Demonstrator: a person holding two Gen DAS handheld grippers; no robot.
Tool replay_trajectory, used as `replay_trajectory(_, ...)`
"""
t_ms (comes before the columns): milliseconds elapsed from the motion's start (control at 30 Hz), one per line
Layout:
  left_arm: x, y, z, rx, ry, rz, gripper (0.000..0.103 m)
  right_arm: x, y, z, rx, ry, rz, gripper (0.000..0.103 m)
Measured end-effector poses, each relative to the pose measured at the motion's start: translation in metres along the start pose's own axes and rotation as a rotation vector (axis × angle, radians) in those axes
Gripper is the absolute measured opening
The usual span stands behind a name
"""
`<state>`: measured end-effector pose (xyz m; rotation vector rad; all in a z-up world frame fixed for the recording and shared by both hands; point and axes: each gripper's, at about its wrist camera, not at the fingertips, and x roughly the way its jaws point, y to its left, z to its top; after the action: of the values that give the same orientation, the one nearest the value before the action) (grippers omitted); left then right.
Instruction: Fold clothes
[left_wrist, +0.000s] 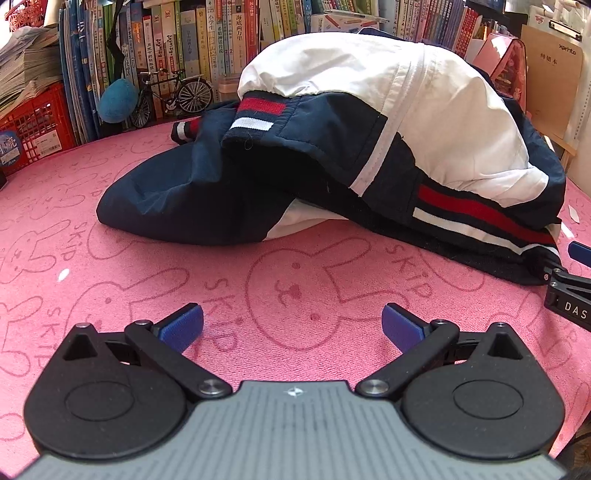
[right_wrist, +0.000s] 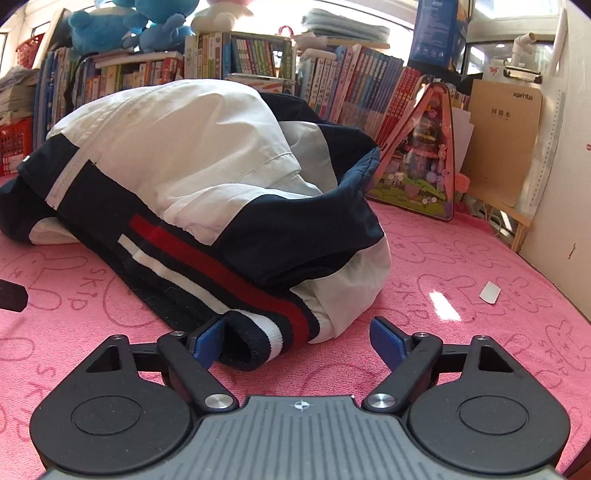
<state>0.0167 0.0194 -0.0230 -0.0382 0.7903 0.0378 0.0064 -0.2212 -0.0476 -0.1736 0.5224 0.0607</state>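
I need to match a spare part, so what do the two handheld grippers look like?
Both look alike. The left gripper and right gripper each have black linkage arms with silver pivot pins, blue ribbed pads on the fingertips, two round black housings and a ribbed grey body bearing a small crosshair mark. White letters "DAS" show on the right one's side.

both grippers' fingers (left_wrist: 181, 326) spread apart
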Motion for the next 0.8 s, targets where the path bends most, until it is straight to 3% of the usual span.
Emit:
replay_trajectory(33,-0.001,0.001,0.000,-0.002,-0.003,0.003,0.103,0.000,-0.004,0.001,-0.001,-0.006,-0.045,0.058)
replay_trajectory(133,-0.002,0.006,0.003,-0.005,-0.019,0.008,0.103,0.003,-0.023,0.003,0.015,-0.019,-0.161,0.054)
replay_trajectory(300,0.004,0.005,0.011,-0.003,-0.044,-0.007,0.103,0.006,-0.061,0.002,0.119,0.009,-0.100,0.056)
replay_trajectory(400,0.012,0.000,0.014,0.021,-0.069,-0.001,0.103,0.006,-0.062,0.001,0.103,0.007,-0.092,0.058)
replay_trajectory(633,0.025,0.005,0.045,0.042,-0.139,0.147,0.103,0.003,-0.068,0.011,0.111,-0.023,-0.125,0.059)
replay_trajectory(700,0.021,0.016,0.055,0.003,-0.166,0.154,0.103,0.001,-0.075,0.015,0.120,-0.034,-0.151,0.059)
replay_trajectory(800,0.018,0.031,0.064,-0.060,-0.183,0.086,0.103,-0.001,-0.088,0.019,0.146,-0.042,-0.152,0.062)
